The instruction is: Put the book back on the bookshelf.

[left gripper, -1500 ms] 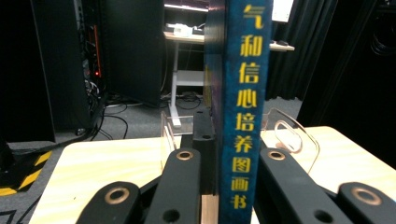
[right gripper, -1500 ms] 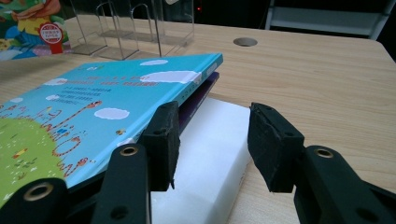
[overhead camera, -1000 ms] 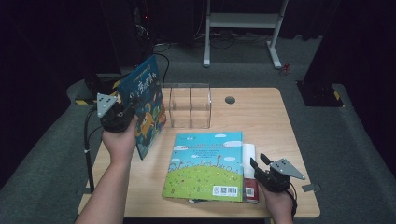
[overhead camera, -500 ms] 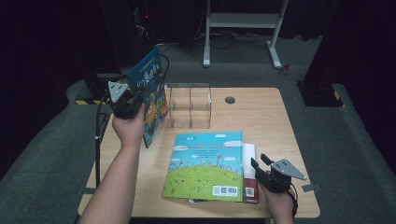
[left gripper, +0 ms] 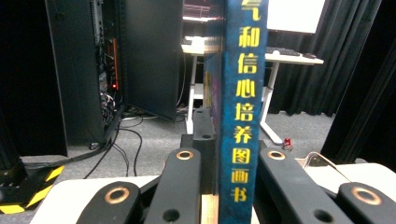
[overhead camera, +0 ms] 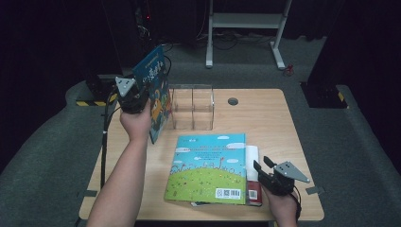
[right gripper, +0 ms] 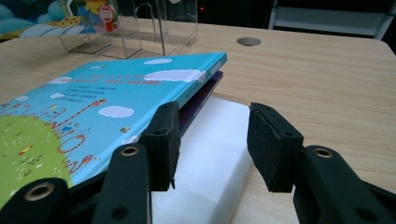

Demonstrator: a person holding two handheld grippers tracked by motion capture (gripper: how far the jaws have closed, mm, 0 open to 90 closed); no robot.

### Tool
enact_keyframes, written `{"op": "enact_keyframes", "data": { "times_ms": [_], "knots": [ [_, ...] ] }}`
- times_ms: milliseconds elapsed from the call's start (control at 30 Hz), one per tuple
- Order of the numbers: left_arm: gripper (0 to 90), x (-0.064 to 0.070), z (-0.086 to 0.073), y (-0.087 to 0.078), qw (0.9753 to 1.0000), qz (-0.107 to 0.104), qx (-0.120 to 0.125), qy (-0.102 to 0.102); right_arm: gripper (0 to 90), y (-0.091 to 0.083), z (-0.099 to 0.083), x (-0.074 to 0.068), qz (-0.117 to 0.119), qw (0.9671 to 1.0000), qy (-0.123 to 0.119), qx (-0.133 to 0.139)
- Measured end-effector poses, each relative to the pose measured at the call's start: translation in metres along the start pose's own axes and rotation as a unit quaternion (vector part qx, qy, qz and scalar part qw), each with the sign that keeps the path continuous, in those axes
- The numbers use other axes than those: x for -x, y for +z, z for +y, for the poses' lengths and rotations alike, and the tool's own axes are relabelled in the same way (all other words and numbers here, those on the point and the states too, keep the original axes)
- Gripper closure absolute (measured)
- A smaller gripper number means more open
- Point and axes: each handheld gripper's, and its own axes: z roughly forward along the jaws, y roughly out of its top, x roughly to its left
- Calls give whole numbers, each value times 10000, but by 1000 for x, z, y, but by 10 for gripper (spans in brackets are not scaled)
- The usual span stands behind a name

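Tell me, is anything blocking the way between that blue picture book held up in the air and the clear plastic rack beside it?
Nothing visible does. The blue picture book, clamped in the left gripper, hangs just left of the clear plastic rack, whose slots look empty.

Your blue picture book: lifted off the table, upright and tilted, yellow characters down its spine, clamped between the left gripper jaws | position: just left of the clear divided holder, not in a compartment | front cover shows bright cartoon artwork.
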Motion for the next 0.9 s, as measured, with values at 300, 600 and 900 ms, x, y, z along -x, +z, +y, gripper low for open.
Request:
{"op": "enact_keyframes", "data": {
  "times_ms": [300, 600, 900],
  "knots": [
    [832, 4, -6, 7, 10000, 53, 7, 1, 540, 0, -1, 0, 7, 10000, 2, 20],
    [832, 5, -12, 10, 9999, 86, 62, -16, 540, 0, -1, 0, 17, 10000, -17, 13],
    [827, 8, -20, 0, 10000, -23, 69, 68, 539, 0, -1, -1, 41, 10000, -20, -5]
  ]
}}
